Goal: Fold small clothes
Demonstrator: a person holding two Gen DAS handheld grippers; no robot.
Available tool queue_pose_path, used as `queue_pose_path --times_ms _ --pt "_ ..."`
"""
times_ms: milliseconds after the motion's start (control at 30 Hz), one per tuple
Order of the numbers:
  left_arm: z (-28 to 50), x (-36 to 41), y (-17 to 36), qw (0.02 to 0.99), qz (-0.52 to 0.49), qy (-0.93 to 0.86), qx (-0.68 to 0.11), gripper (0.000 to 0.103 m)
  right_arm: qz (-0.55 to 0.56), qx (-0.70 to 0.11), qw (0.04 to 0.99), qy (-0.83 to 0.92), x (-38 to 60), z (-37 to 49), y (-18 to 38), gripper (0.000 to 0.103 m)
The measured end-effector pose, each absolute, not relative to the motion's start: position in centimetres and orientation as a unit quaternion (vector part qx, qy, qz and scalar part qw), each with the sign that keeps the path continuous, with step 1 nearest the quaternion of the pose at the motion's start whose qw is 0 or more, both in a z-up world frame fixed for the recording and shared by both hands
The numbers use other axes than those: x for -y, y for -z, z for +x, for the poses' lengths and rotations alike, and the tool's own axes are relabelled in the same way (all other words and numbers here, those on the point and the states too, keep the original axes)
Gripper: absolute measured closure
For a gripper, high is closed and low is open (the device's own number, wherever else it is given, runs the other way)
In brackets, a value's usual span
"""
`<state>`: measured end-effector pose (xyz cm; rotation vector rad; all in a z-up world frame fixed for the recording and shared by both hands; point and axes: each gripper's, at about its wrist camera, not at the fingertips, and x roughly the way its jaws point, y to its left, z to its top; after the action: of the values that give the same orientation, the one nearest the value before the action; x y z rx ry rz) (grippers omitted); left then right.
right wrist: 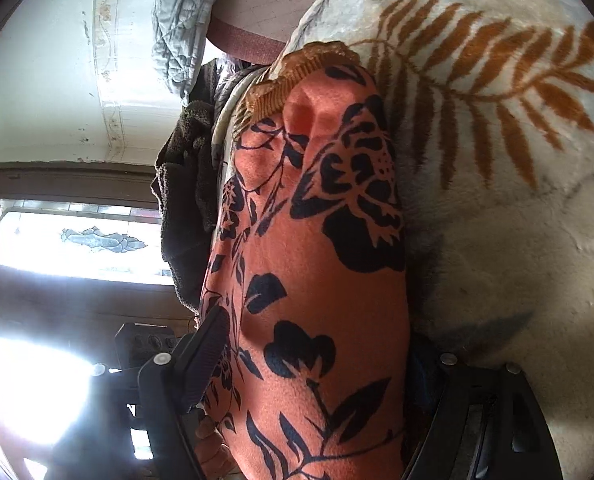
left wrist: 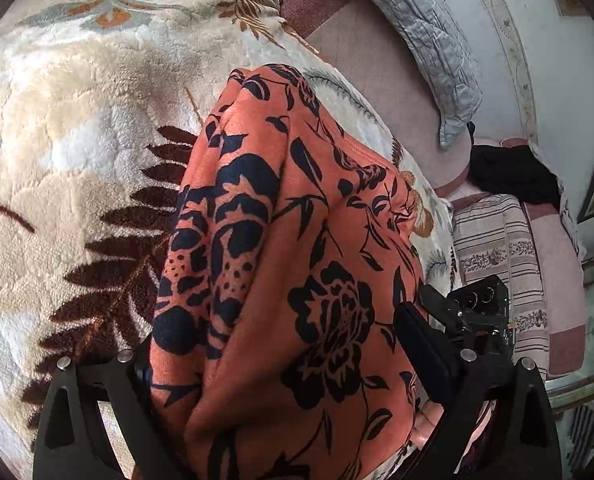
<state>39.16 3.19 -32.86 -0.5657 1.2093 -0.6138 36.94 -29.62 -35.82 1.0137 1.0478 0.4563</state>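
The left gripper [left wrist: 293, 380] had its jaws clamped on the orange garment [left wrist: 297, 240], with cloth filling the gap between the two black fingers. The right gripper [right wrist: 317, 380] likewise gripped the same garment [right wrist: 317, 240], its ribbed black pad [right wrist: 201, 356] pressed against the cloth's left edge. The garment was a soft, fine-napped fabric, orange with a dark navy floral print. It hung bunched in long vertical folds from both sets of jaws, and its far end reached the blanket [left wrist: 77, 120] on the bed.

The blanket was thick, plush cream fleece with brown and rust fern-leaf motifs.

The left wrist view alone showed the other gripper [left wrist: 473, 320] just beside the garment, a grey quilted cover [left wrist: 429, 40] and a striped cushion [left wrist: 493, 248]. The right wrist view alone showed a bright window [right wrist: 77, 236] with patterned glass and a dark knitted cloth [right wrist: 185, 200] hanging beside the garment.
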Motion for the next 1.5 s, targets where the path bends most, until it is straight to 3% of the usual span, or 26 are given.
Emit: queue_pose_path --times_ms 100,267,367,533,1000,1500 --pt "39.1 -2.8 32.7 0.749 -0.252 0.276 -0.548 0.008 0.43 -0.474 0.74 -0.206 28.6 37.4 35.4 0.029" --pt "38.9 -2.0 32.1 0.767 -0.229 0.267 -0.536 0.046 0.417 -0.466 0.755 -0.197 28.0 37.6 35.2 0.05" --pt "38.7 -2.0 31.7 0.775 -0.229 0.269 -0.523 0.059 0.401 -0.454 0.77 -0.197 27.7 37.4 34.3 0.055" --pt "37.7 -0.3 30.0 0.792 -0.202 0.285 -0.5 0.064 0.369 -0.431 0.799 -0.199 27.7 36.6 31.9 0.058" --pt "33.2 5.3 23.8 0.821 -0.166 0.329 -0.436 0.065 0.33 -0.358 0.848 -0.21 33.4 30.9 24.9 0.058" --pt "28.2 12.0 22.9 0.824 -0.106 0.341 -0.44 0.065 0.321 -0.35 0.858 -0.194 38.2 24.9 23.8 0.058"
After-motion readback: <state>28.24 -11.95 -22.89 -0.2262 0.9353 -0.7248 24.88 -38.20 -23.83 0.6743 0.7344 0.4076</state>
